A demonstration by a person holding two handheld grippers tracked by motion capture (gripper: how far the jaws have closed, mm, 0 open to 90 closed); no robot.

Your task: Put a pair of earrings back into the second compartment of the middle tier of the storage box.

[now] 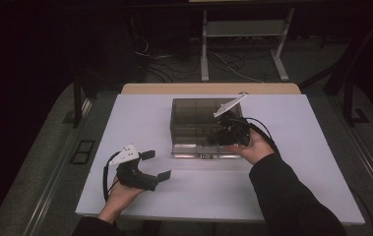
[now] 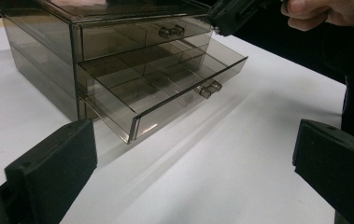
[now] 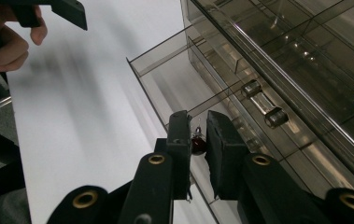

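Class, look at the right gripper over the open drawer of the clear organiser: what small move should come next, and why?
Probably lower and open the right gripper, letting the small dark red object drop into a compartment. Its jaws are nearly shut on that object, directly over the pulled-out middle drawer of the clear drawer box. The left gripper waits open on the table, away from the box.

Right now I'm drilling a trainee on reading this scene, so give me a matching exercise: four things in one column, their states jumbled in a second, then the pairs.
Things:
1. left tool
2. right tool
3. top drawer
4. middle drawer

States:
A. pulled out
B. pushed in
C. jaws wide apart, holding nothing
D. jaws close together around a small dark red object

Pairs: 1-C, 2-D, 3-B, 4-A
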